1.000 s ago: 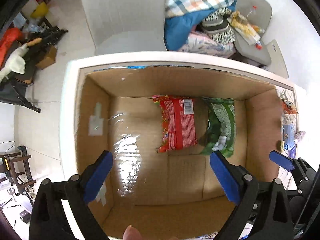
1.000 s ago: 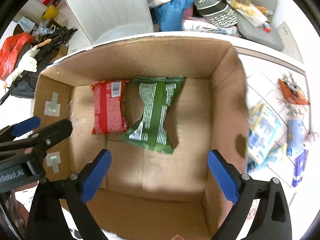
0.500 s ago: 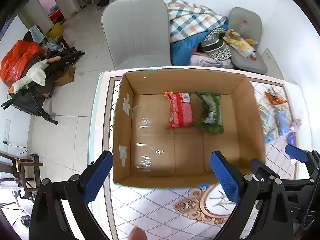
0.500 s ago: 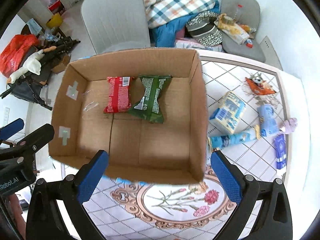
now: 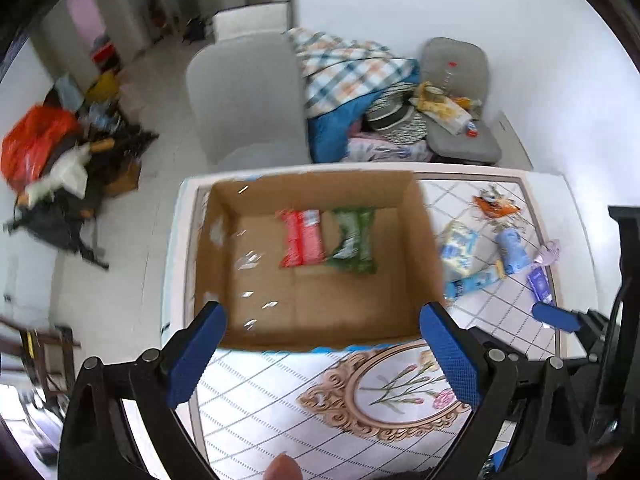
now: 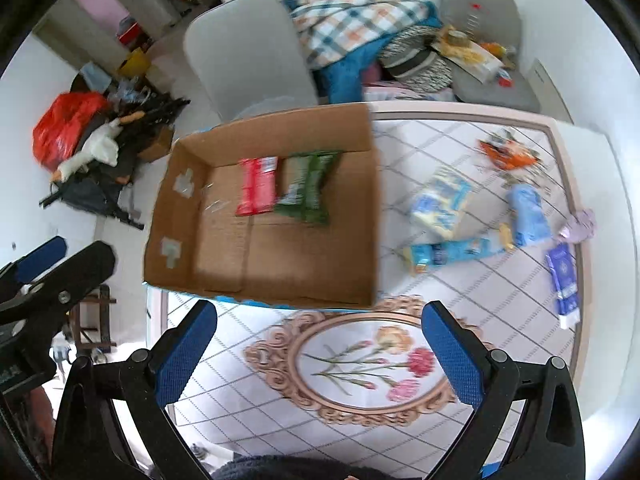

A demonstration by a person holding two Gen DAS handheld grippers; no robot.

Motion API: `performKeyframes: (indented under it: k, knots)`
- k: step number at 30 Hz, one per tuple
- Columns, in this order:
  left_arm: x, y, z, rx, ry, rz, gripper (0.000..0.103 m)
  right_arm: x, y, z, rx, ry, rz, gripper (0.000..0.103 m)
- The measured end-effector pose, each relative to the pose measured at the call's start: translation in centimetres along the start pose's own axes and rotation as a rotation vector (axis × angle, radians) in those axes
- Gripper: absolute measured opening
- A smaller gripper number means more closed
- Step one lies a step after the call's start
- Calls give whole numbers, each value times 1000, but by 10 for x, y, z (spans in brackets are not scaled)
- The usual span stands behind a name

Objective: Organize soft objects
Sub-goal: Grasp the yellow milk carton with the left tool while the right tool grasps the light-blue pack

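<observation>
An open cardboard box [image 5: 424,248] [image 6: 372,216] stands on the patterned table. In it lie a red packet [image 5: 302,238] [image 6: 256,186] and a green packet [image 5: 354,240] [image 6: 310,186], side by side. To the box's right lie several soft packets: a pale blue-yellow pack [image 6: 440,202], a long blue tube pack [image 6: 452,254], a light blue pack [image 6: 526,214], an orange one [image 6: 508,154] and a dark blue one [image 6: 562,280]. My left gripper [image 5: 322,356] and right gripper [image 6: 320,352] are both open and empty, held high in front of the box.
A grey chair [image 5: 248,104] stands behind the table. A pile of blankets and cushions [image 5: 360,80] lies at the back right. Clutter with a red bag [image 5: 36,144] sits on the floor at left. The table's left edge [image 5: 176,264] runs beside the box.
Both grippers have pulled up and back from inside the box, so the whole box and table now show. Both stay open and empty.
</observation>
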State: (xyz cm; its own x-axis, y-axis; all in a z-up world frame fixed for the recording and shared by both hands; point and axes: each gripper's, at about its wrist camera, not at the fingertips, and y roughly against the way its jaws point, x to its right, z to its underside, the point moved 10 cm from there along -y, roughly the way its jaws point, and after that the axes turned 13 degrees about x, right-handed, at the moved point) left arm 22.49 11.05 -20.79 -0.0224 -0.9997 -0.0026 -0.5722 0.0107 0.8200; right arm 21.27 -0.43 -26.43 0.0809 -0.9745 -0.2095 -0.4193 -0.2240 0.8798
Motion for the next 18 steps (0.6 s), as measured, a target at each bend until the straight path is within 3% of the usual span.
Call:
performKeyframes:
  k: [4,9,14,18]
  knots:
    - [77,-34,-22,-30,-107,51,99,86,9,-14,-4,-46,75,103]
    - [178,-121,-33,-170,-316,105,99,199,-10,-26,-52,-121,166,103]
    - [225,-211,-13,-364,-409,107,99,283,-61,-36,-133,-179,183,103]
    - [238,-272,13,-518,-409,91,99,313,-114,-37,-219,-168,172,103]
